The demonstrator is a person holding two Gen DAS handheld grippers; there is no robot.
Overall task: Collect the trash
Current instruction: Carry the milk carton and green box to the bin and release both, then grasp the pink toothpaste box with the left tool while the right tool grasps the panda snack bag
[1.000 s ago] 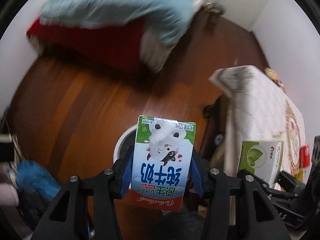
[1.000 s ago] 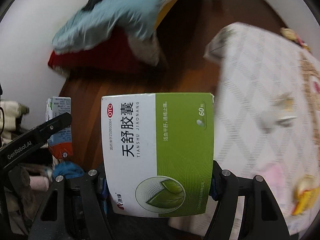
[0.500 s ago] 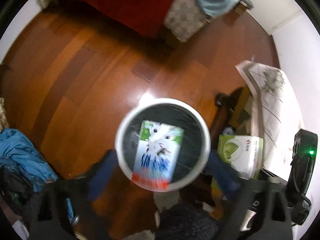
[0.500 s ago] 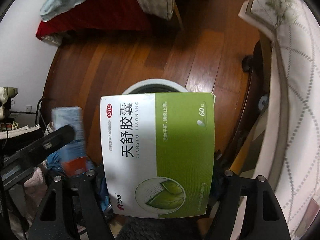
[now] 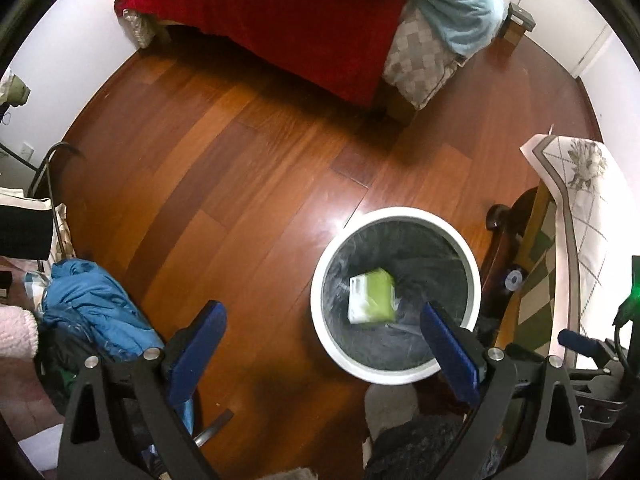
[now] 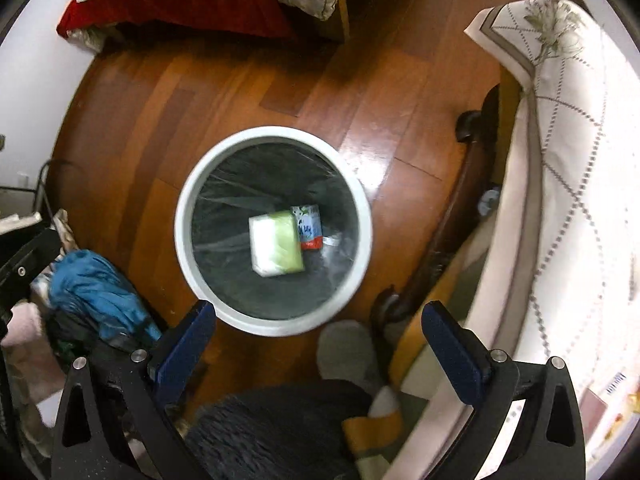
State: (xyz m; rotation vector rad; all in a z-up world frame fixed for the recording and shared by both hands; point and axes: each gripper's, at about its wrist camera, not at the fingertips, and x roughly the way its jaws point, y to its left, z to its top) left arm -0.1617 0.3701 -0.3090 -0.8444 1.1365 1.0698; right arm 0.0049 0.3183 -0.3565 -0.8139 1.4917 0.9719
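Note:
A round white trash bin with a dark liner stands on the wooden floor; it also shows in the right wrist view. A green and white medicine box lies inside it, next to a small milk carton. In the left wrist view only the box shows in the bin. My left gripper is open and empty above the bin's left rim. My right gripper is open and empty above the bin's near edge.
A bed with a red cover and light blue blanket stands at the far side. A table with a white patterned cloth is right of the bin. A blue cloth pile lies left. A grey slipper is near the bin.
Both grippers opened over the bin. The milk carton dropped from the left gripper first, then the medicine box from the right; both now lie in the bin.

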